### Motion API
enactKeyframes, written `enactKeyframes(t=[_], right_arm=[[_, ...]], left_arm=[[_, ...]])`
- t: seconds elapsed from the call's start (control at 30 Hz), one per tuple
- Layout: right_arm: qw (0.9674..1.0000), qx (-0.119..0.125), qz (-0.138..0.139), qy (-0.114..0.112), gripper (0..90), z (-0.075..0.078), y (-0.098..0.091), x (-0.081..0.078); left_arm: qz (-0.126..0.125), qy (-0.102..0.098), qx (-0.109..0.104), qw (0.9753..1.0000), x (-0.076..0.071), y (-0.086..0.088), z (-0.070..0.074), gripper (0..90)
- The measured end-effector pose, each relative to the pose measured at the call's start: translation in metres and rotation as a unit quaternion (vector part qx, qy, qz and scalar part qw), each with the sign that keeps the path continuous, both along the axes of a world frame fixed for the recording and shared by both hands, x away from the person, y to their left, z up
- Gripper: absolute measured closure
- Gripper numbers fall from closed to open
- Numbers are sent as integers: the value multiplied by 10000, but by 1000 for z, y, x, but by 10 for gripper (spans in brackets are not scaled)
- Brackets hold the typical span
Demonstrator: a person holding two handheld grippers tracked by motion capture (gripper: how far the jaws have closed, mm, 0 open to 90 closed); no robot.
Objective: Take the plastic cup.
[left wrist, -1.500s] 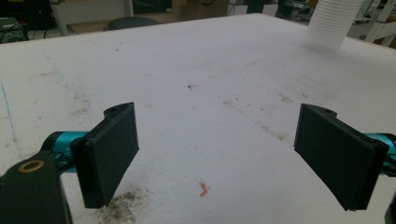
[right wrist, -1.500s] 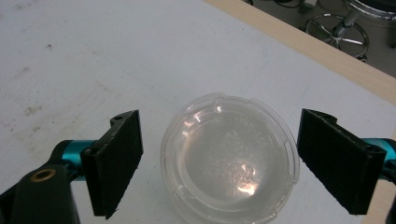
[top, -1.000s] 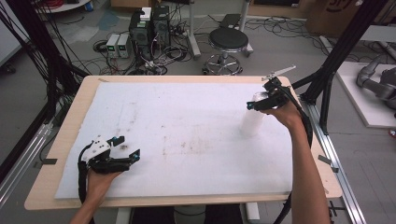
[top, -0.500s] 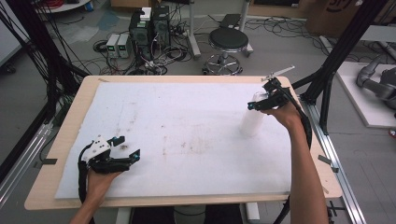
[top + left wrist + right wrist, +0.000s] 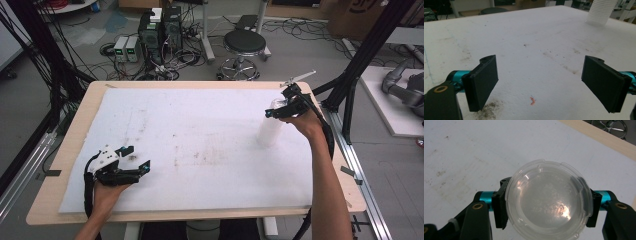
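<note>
A tall stack of white ribbed cups (image 5: 269,134) stands on the right part of the white foam board (image 5: 200,125); it also rises at the far right in the left gripper view (image 5: 602,12). A clear round plastic lid (image 5: 549,195) caps the stack. My right gripper (image 5: 279,111) points down over the top of the stack. Its jaws have just been closing, and its pads (image 5: 500,205) now press the lid's rim on both sides. My left gripper (image 5: 136,159) rests low at the board's near left, jaws wide apart over bare foam (image 5: 539,82).
The board lies on a wooden table (image 5: 330,165) and carries dirt smudges (image 5: 195,157) and a small orange scrap (image 5: 532,100). Black frame posts (image 5: 357,70) stand close by the table's right edge. A stool (image 5: 244,45) and electronics boxes (image 5: 160,30) sit on the floor beyond.
</note>
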State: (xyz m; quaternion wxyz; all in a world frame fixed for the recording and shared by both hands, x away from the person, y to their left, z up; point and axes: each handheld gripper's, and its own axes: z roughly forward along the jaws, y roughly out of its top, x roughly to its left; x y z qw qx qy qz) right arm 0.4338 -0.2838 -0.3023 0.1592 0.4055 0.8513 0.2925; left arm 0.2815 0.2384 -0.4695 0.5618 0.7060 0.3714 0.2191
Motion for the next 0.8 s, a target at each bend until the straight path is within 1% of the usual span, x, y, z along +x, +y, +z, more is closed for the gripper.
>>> enactKeyframes(t=[0.17,0.23,0.37,0.43,0.57,0.6,0.7,0.8], right_arm=[[10000,76,31,-53,389,4,-1,-2],[9998,143,-10,-114,395,8,-2,-4],[9994,266,-7,-233,405,21,-4,-8],[9993,254,-31,-263,405,31,-5,-9],[9980,402,25,-484,406,55,-5,-16],[9979,365,49,-529,406,61,-3,-18],[9972,360,95,-646,407,79,0,-23],[9961,352,178,-791,407,93,3,-28]], left_arm=[[7,21,-17,10000,0,0,0,136],[7,16,8,10000,0,0,0,136],[-2,10,19,10000,0,0,0,136],[8,5,13,10000,0,0,0,136],[-16,48,-23,10000,1,1,0,136],[-14,47,-26,10000,1,1,0,136],[-10,36,-30,10000,1,0,0,136],[-1,33,-12,10000,0,0,0,136]])
